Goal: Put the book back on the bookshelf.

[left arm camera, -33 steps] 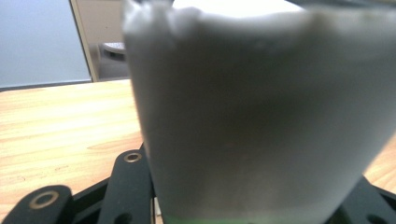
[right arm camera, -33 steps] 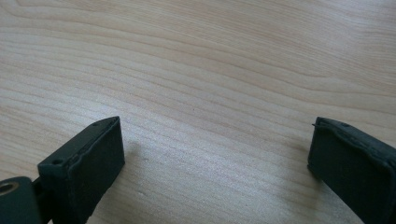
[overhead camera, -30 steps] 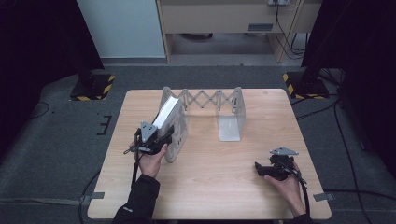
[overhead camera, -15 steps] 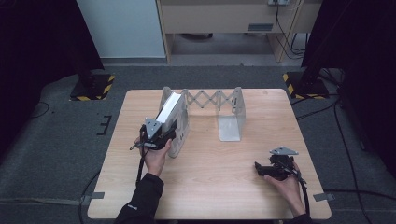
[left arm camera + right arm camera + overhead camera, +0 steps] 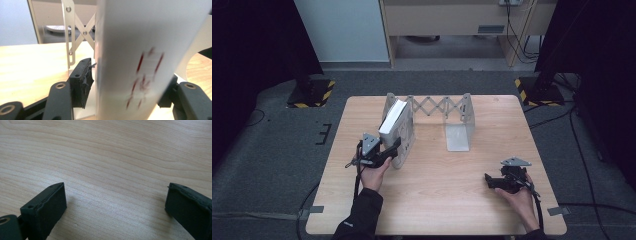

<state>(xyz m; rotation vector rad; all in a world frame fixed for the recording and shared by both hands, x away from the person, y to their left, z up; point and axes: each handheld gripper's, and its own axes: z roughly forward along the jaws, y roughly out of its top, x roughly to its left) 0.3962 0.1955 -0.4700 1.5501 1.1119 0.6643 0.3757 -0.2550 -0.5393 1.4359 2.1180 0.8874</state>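
A white book (image 5: 393, 120) with red marks on its cover (image 5: 140, 50) stands tilted against the left end plate of a metal expanding rack (image 5: 439, 106). My left gripper (image 5: 392, 148) is at the book's near lower edge with the book between its jaws. These jaws have just been opening. In the left gripper view (image 5: 128, 80) a thin gap shows between the left pad (image 5: 83, 82) and the book, so the pads no longer press on it. My right gripper (image 5: 488, 181) rests low at the table's front right, its jaws (image 5: 116, 197) open over bare wood.
The rack's scissor lattice (image 5: 72, 37) spans to a second end plate (image 5: 460, 127) near the table's middle. The wooden table (image 5: 437, 200) has free room in front of the rack. Black stands with striped bases (image 5: 312, 95) sit on the floor beyond it.
The left gripper's jaws have parted a little around the book, which stays leaning in the rack. The right hand has kept still.
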